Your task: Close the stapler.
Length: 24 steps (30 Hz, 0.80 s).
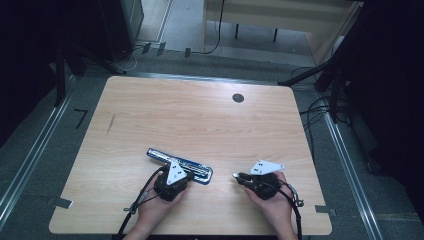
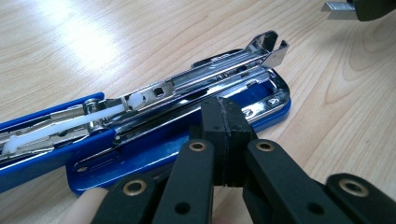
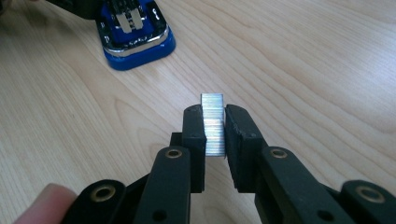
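A blue stapler (image 1: 181, 166) lies opened out on the wooden tabletop (image 1: 200, 120), its chrome staple channel (image 2: 205, 77) exposed and facing up. The left tongs (image 1: 186, 176) are clenched tight with nothing between the pads, and their tips rest against the stapler's blue base, just beside the chrome rail. In the left gripper view the stapler stretches away to the left of the tips, with its front end just beyond them. The right tongs (image 1: 236, 176) grasp a strip of staples (image 3: 213, 126), which stands upright between the two pads and rises a little above them. In the right gripper view the stapler's front end lies ahead and to the left of the right tongs, well apart.
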Tool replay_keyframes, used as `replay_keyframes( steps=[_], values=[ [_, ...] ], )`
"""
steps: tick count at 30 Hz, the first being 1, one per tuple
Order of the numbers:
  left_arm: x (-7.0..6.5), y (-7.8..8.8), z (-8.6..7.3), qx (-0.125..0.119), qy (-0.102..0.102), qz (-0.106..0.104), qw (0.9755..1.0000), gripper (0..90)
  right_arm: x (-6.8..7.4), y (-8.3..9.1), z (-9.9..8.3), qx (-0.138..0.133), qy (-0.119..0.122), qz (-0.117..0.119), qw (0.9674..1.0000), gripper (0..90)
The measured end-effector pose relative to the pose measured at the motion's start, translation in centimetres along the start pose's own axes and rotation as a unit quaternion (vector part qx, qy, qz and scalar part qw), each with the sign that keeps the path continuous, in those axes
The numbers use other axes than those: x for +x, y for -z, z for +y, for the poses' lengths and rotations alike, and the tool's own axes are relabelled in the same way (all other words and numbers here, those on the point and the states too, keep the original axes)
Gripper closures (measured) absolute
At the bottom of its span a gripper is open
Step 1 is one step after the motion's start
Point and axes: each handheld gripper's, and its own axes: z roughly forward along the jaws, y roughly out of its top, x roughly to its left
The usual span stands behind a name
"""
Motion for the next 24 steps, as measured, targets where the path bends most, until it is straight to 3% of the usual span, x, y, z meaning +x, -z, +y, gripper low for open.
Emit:
replay_keyframes(
  steps=[24],
  values=[
    [-0.1, 0.0, 0.0, 0.0, 0.003, 0.001, 1.0, 90.0, 1.0, -0.7, 3.7, -0.01, 0.032, 0.034, 0.9988, 79.9]
  ],
)
